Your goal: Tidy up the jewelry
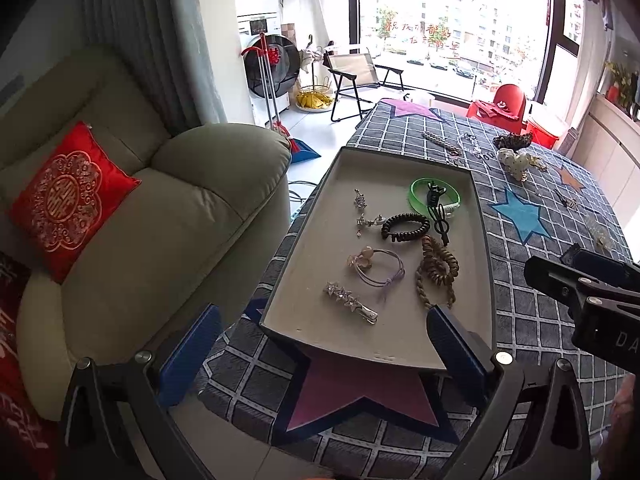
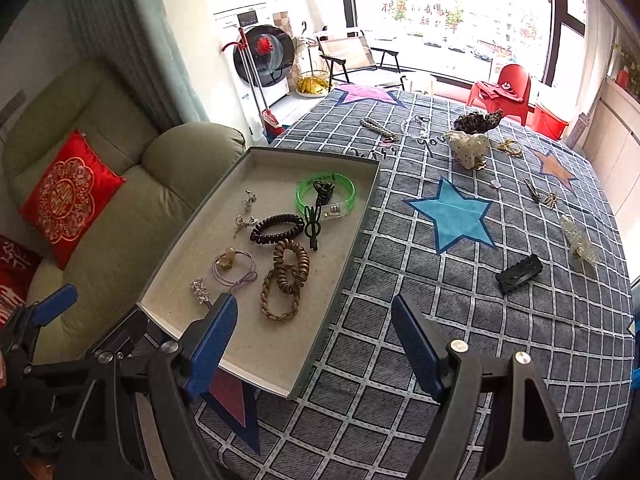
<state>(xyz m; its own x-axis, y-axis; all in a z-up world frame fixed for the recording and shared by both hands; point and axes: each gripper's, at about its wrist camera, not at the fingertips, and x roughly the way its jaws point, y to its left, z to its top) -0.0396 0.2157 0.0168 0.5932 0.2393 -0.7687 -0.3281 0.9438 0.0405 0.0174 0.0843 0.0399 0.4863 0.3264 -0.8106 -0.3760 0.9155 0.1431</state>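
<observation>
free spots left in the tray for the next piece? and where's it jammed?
Inside the tray, free patches: the near end, below the braided hair tie and star clip; the far-left corner beyond the silver earrings; a strip along the right wall. The middle is crowded: green bangle, black coil tie, brown coil tie.
</observation>
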